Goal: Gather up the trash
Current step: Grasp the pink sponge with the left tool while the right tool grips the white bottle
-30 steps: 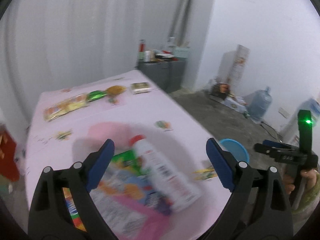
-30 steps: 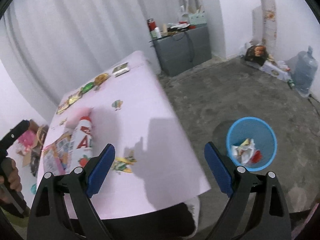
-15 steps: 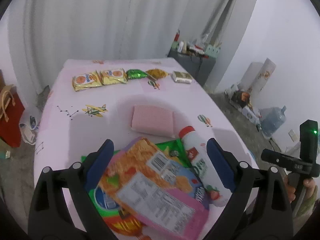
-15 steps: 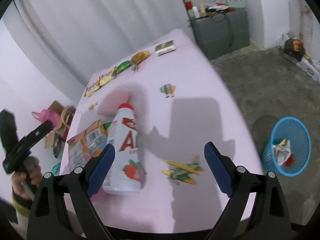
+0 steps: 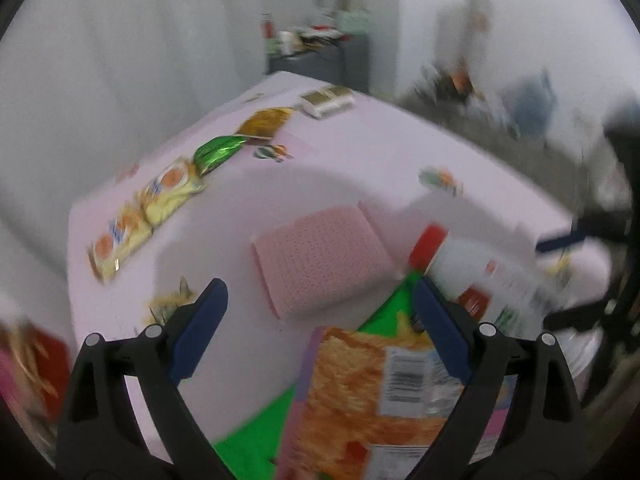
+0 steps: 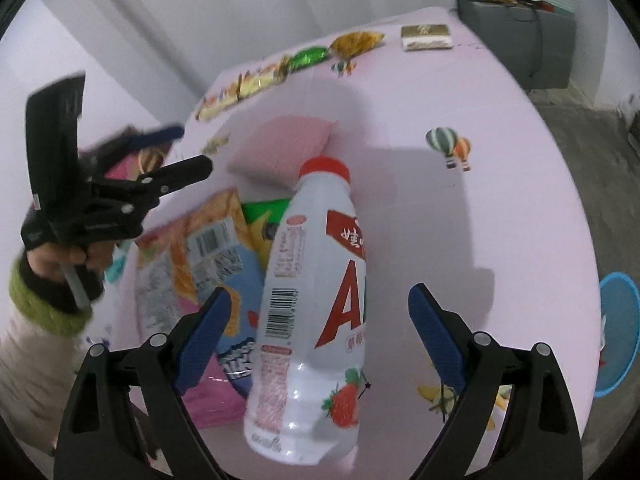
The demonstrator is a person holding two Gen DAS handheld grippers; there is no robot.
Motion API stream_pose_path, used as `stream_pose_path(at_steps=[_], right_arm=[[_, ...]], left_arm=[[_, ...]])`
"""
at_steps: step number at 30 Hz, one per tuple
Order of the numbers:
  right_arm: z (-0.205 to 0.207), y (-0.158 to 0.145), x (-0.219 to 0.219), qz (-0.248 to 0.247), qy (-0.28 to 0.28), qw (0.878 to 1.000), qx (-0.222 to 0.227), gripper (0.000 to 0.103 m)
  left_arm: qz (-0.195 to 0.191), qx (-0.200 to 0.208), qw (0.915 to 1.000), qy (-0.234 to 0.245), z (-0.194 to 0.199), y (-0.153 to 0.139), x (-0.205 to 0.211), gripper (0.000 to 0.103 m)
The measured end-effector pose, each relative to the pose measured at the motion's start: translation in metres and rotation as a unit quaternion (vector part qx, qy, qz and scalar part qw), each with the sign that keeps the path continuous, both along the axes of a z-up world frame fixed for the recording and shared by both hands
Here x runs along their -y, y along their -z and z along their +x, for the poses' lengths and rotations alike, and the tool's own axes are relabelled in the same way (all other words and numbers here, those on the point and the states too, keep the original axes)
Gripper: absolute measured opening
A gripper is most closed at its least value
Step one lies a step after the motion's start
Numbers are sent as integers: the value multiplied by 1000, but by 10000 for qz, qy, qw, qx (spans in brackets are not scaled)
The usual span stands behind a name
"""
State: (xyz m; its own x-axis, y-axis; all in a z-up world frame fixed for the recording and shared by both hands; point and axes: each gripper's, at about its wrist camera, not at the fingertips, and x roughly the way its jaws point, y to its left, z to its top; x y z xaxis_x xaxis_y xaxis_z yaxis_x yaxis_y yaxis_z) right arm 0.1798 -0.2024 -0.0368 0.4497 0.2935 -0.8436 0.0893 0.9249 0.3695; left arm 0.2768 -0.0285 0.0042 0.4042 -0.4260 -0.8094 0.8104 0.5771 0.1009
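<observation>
Where right fingers (image 6: 436, 340) spread, bottle (image 6: 312, 320) lies between.

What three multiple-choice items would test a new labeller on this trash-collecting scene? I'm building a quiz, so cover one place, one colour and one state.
1. Where does the bottle lie?
A. in the bin
B. on the table, between the right gripper's fingers
C. on the floor

2. What colour is the bottle's cap?
A. red
B. green
C. blue

3. How does the right gripper stand?
A. shut on the bottle
B. shut on nothing
C. open

Answers:
1 B: the bottle lies on its side on the pink table, in the gap between the blue fingers.
2 A: the cap at its far end is red.
3 C: both fingers stand clear of the bottle's sides.
</observation>
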Motion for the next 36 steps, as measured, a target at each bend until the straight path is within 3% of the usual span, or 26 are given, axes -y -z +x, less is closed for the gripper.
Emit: stream_pose_path(at_steps=[4,9,16,21,26,28,31,33,36], right_arm=[[6,15,3,164,-121,9996,-199,73],[5,17,12,524,-150,9984,-144,61],[-7,15,40,499,245,9984,-133,60],[-23,12,58,431,514,9977,-118,60],[-36,12,71,430,749,9962,-91,60],[-39,13,75,459,821,9955,-90,60],[-43,13,79,475,891,9948,-88,60],[-49,13,82,497,922,9945,-81,60],[-48,13,82,498,928,9944,-64,60]], left_arm=[[570,139,9965,588,-1,20,20,89],[937,-166,9923,793,18,44,40,89],[1131,-106,9909,718,33,56,69,89],[1288,-189,9914,106,44,59,88,89],[686,-977,9876,-1022,69,50,85,90],[239,-1547,9794,-1279,77,42,77,90],[-453,-2316,9640,-1223,88,31,67,90],[-723,-2328,9617,-1251,98,23,63,90],[-1008,-1955,9661,-1350,119,17,59,90]])
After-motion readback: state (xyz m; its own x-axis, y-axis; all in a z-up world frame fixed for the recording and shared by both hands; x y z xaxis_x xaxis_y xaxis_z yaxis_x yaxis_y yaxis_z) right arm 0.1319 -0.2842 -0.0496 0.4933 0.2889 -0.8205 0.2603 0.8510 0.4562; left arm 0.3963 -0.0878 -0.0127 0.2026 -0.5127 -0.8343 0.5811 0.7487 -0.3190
